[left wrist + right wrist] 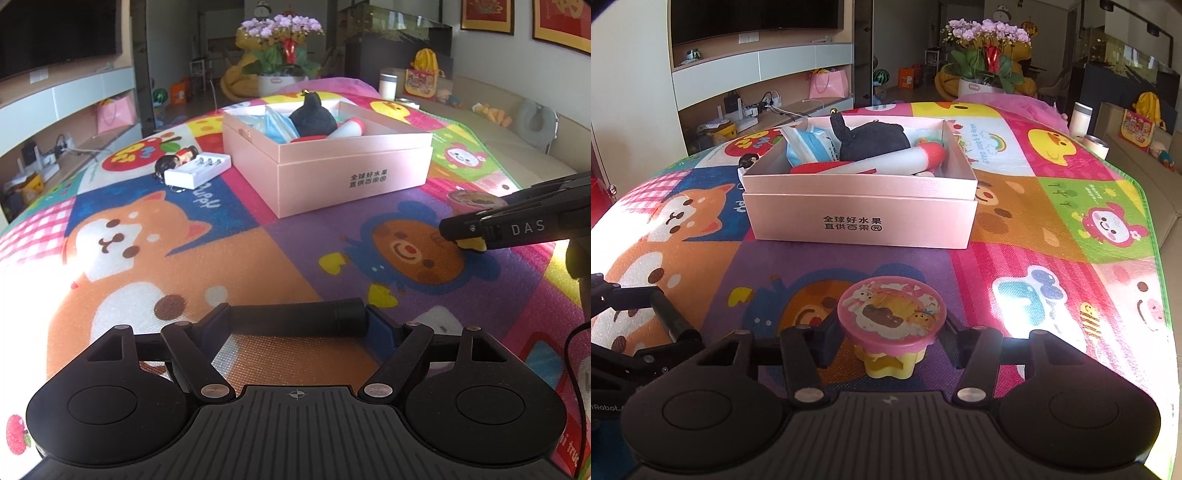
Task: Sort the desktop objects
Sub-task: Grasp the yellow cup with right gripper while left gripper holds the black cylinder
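- The left gripper (295, 317) is clamped endwise on a matte black cylinder (295, 317), held crosswise above the cartoon-print play mat (258, 258).
- The right gripper (886, 332) pinches a pink-lidded yellow toy pot (891, 325) by its base.
- Both face the open pink cardboard box (860, 218), already partly filled, likely the sorting destination.
- A white battery charger (197, 170) lies left of the box.

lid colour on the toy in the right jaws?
Pink lid with a cartoon animal print, over a yellow base. Clearest in the right wrist view.
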### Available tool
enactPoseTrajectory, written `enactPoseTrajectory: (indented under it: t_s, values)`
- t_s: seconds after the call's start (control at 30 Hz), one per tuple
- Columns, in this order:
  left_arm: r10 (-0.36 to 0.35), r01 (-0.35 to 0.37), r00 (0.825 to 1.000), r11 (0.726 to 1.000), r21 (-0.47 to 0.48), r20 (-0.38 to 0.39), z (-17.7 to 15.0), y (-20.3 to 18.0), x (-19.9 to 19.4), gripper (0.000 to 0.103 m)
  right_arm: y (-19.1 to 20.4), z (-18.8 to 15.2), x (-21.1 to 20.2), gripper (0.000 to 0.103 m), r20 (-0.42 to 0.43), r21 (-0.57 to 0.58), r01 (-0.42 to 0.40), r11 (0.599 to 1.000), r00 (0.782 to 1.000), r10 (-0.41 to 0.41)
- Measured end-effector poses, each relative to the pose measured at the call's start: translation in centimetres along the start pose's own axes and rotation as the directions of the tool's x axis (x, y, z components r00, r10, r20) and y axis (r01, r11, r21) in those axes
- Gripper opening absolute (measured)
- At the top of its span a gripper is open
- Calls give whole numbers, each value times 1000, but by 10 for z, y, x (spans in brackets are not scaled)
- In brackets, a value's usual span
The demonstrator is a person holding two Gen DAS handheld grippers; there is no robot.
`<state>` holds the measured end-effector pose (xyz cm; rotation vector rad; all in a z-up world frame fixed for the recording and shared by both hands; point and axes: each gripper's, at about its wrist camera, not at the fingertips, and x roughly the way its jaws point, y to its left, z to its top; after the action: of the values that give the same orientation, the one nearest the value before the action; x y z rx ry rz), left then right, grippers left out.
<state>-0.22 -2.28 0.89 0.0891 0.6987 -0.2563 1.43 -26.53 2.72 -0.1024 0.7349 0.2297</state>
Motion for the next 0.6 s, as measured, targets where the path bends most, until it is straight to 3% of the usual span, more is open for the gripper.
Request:
enactPoseTrajectory:
  t_s: [0.43, 0.6]
  values:
    - [12, -12, 1000, 999, 35, -3, 6, -11, -9, 80, 8, 1, -55, 54, 98, -85, -39, 996, 994, 48]
    - [-26, 18, 994, 997, 76, 106, 40, -23, -30, 80, -2, 14, -80, 54, 187, -61, -21, 998, 982, 32]
